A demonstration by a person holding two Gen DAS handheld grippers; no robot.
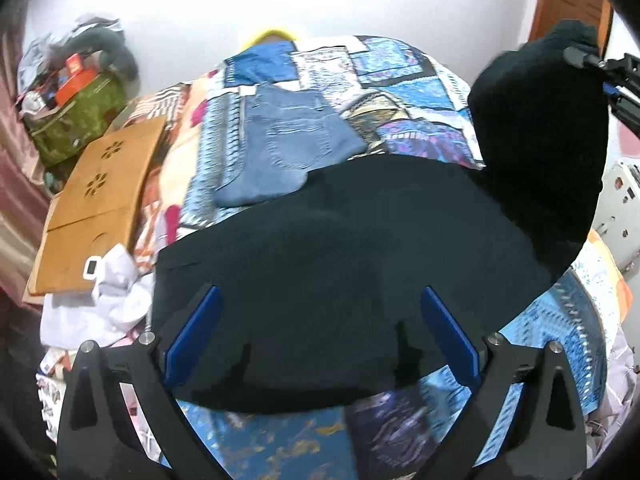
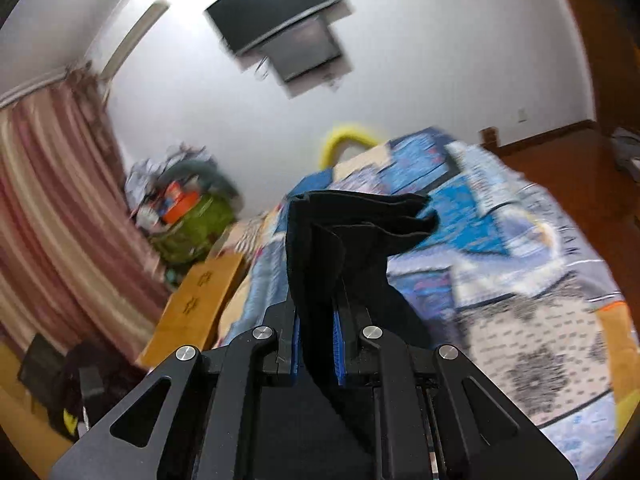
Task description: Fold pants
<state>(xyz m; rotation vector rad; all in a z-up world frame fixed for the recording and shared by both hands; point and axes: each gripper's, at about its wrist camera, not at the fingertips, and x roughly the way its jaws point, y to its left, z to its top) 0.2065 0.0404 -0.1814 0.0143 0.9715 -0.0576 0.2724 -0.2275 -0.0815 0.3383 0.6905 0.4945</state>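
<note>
Over the bed [image 1: 420, 60], right hand-held gripper [image 2: 316, 344] clamped on black pants [image 1: 340, 260] edge at 2 o'clock; left hand-held gripper [image 1: 320, 344] gaping, empty.

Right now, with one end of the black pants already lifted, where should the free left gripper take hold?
Grip the black pants at the near edge lying flat on the quilt, coming from above; the open left gripper hangs over it, while the right gripper holds the far end.

White walls [image 2: 420, 80] all around, with a dark screen [image 2: 276, 12] mounted high. Striped pink curtain [image 2: 44, 200] on the left, wooden door [image 1: 568, 4] on the right, patchwork-covered bed [image 2: 520, 264] in the middle.
</note>
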